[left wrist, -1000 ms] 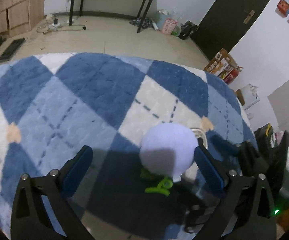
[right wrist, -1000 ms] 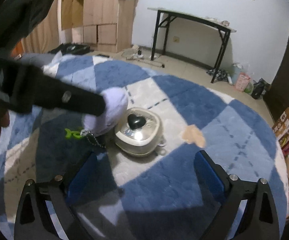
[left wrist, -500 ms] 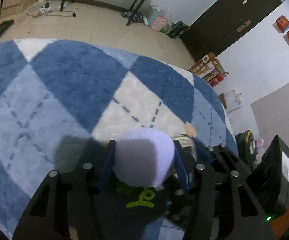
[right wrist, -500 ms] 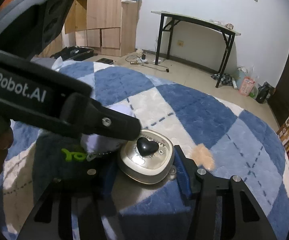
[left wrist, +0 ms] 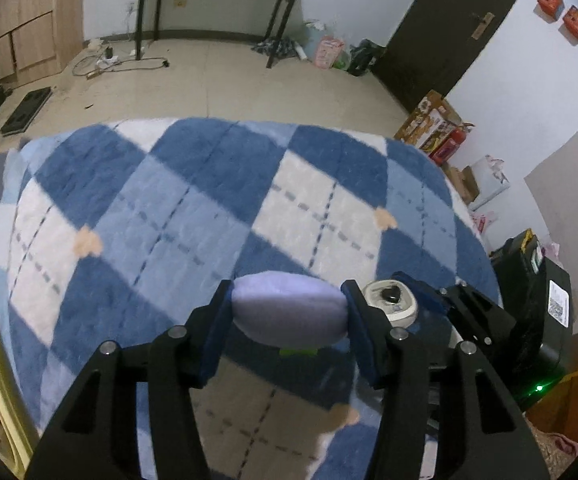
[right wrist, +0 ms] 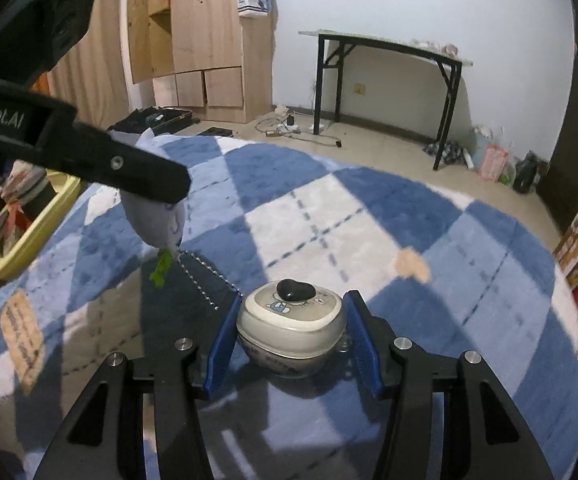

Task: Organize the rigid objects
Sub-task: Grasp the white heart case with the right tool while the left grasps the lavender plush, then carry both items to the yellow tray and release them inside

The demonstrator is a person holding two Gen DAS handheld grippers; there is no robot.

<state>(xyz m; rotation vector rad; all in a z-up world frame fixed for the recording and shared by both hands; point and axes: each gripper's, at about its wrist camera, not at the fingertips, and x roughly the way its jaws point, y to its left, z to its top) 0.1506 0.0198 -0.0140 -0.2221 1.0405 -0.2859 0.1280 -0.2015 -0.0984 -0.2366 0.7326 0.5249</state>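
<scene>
A lavender plush toy (left wrist: 289, 316) hangs above the blue and white diamond rug (left wrist: 169, 220). My left gripper (left wrist: 287, 296) is shut on it, its jaws closing the last bit, both pads pressed into its sides. In the right wrist view the plush (right wrist: 157, 220) dangles under the left gripper's finger (right wrist: 129, 164), with a green tag (right wrist: 163, 268) and a bead chain (right wrist: 205, 280) trailing down. A cream round container (right wrist: 289, 332) with a black heart knob sits between the pads of my right gripper (right wrist: 292, 308), which is shut on it. The same container (left wrist: 389, 300) shows just right of the plush.
A yellow basket (right wrist: 29, 236) holding several items stands off the rug's left edge. A black box (left wrist: 545, 312) sits at the right edge. Beyond the rug are a black folding table (right wrist: 389, 48), a wooden cupboard (right wrist: 209, 40) and cardboard boxes (left wrist: 433, 128) by the door.
My left gripper closed on the plush and lifted it off the rug. My right gripper moved in and closed on the cream container.
</scene>
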